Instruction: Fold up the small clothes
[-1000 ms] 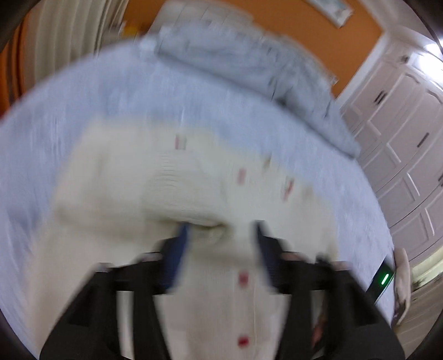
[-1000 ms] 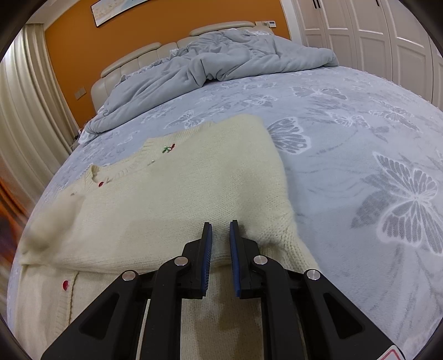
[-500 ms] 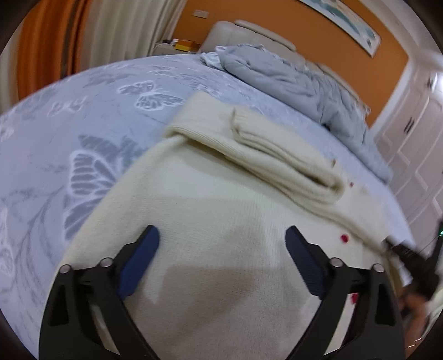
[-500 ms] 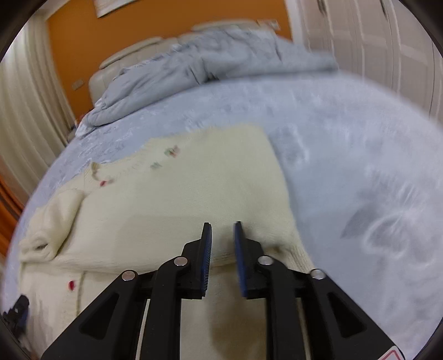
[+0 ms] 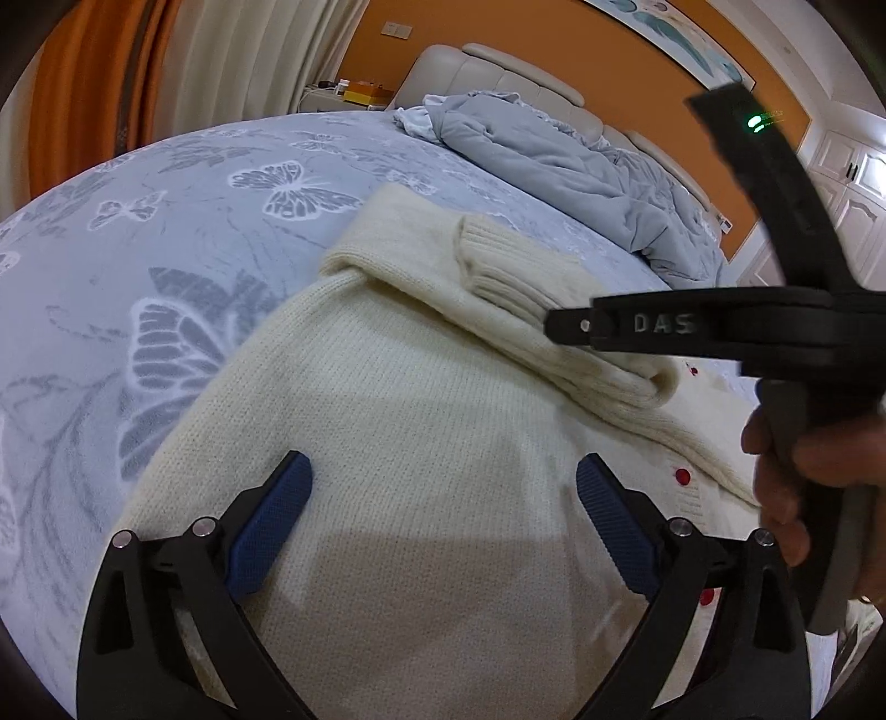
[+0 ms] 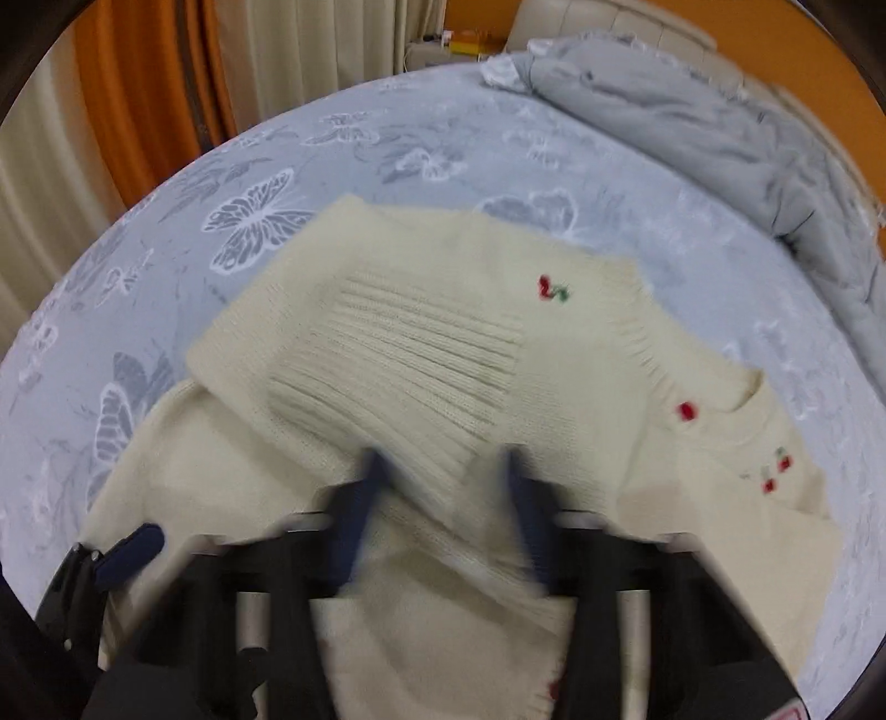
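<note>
My left gripper (image 5: 443, 498) hovers wide open over the cream cardigan (image 5: 415, 432), nothing between its pads. My right gripper (image 6: 443, 487) is closing on a ribbed sleeve (image 6: 398, 354) bunched between its fingers. The cardigan lies flat on the butterfly-print bed (image 5: 166, 221), its length running away towards the rumpled grey duvet (image 5: 554, 149), with bare sheet to the left.

A wide bed (image 5: 183, 232) fills the room, covered by a pale blue sheet printed with grey and white butterflies, with a crumpled grey duvet (image 5: 559, 166) heaped toward its padded beige headboard (image 5: 498, 75). Behind it stands an orange wall (image 5: 554, 50) bearing a framed picture (image 5: 681, 44). Cream and orange curtains (image 5: 183, 72) hang at the left, white panelled wardrobe doors (image 5: 847, 183) at the right.
</note>
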A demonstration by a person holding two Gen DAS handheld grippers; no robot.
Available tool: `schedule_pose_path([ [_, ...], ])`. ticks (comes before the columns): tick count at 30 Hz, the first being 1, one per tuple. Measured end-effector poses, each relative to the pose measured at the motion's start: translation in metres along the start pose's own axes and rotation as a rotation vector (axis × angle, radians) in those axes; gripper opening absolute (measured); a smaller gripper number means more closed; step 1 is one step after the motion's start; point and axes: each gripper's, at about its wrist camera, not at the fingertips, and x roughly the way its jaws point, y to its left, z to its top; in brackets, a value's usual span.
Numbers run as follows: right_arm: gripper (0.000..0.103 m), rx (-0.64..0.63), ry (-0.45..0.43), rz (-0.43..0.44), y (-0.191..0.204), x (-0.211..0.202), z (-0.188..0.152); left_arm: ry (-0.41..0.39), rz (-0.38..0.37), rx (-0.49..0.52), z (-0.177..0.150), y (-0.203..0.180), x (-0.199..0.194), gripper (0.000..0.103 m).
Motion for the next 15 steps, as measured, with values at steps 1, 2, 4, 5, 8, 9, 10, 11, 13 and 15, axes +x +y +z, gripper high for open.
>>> schedule_pose_path([
  [1,0.008,0.056,-0.013,0.018,-0.01,-0.006,0.001,-0.001,-0.002,0.0,0.0,0.0,0.0,0.094],
  [2,0.008,0.142,-0.055,0.06,-0.023,-0.018,0.0,-0.002,-0.005,-0.002,-0.001,0.0,-0.001,0.094],
  [4,0.008,0.379,-0.169,0.139,-0.072,-0.053,-0.016,-0.004,-0.009,-0.003,0.0,0.0,-0.001,0.094],
  [5,0.008,0.524,-0.221,0.156,-0.105,-0.069,-0.036,-0.004,-0.011,-0.003,0.0,0.0,-0.001,0.095],
  [8,0.008,0.773,-0.243,0.111,-0.165,-0.077,-0.097,-0.001,-0.011,0.002,0.0,0.0,0.001,0.096],
  [9,0.008,0.827,-0.21,0.08,-0.181,-0.069,-0.122,-0.001,-0.011,0.003,0.0,-0.001,0.001,0.096],
  [10,0.01,0.857,-0.157,0.056,-0.191,-0.058,-0.141,0.001,-0.01,0.003,0.001,-0.001,0.001,0.096],
  [11,0.008,0.879,-0.111,0.054,-0.197,-0.047,-0.157,0.002,-0.009,0.004,0.001,-0.001,0.002,0.096],
  [13,0.008,0.939,-0.129,0.144,-0.205,-0.043,-0.185,0.014,-0.001,0.008,0.002,-0.003,0.003,0.097],
  [15,0.023,0.979,-0.148,0.165,-0.206,-0.052,-0.189,0.042,0.019,0.015,0.007,-0.007,0.005,0.098],
])
